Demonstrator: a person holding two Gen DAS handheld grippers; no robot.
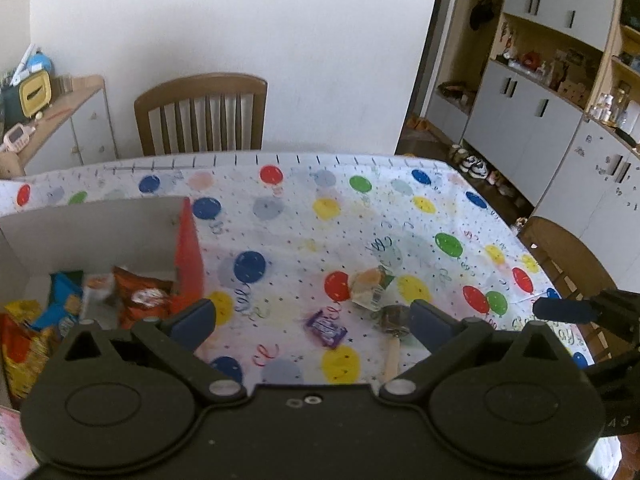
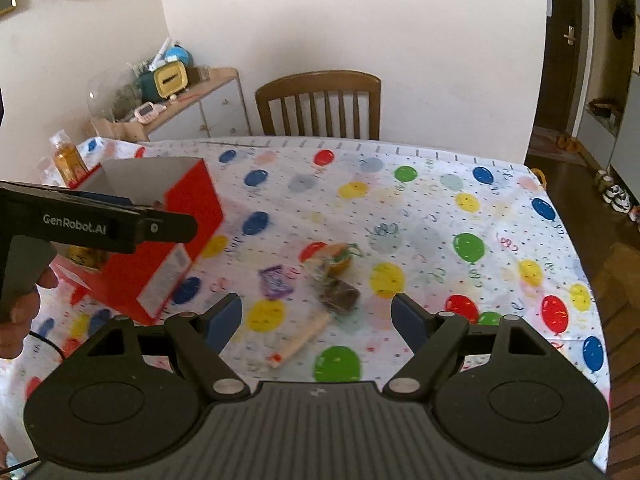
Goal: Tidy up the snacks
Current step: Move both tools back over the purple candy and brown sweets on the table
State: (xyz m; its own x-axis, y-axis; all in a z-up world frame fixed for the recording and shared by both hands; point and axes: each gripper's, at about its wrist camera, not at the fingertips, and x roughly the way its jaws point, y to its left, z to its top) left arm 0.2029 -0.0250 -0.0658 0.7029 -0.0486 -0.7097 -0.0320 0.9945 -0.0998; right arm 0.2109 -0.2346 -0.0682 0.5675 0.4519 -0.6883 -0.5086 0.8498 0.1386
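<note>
The tablecloth (image 2: 420,216) is white, printed with red, blue, green and yellow balloons, small dark dots and curled streamers. The box (image 2: 176,236) is red outside and grey-white inside, and it holds orange, blue, yellow and red snack packets (image 1: 136,296). On the cloth lie a purple wrapper (image 1: 325,329), a pale orange-and-green packet (image 1: 370,286) and a dark brown item, possibly chocolate, on a light wooden stick (image 2: 304,338); both grippers are black with blue finger pads (image 2: 224,320).

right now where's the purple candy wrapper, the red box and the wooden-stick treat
purple candy wrapper (image 1: 325,329), left wrist view, wrapper's middle
red box (image 2: 176,236), right wrist view, red side wall
wooden-stick treat (image 2: 339,297), right wrist view, dark wrapped head
</note>
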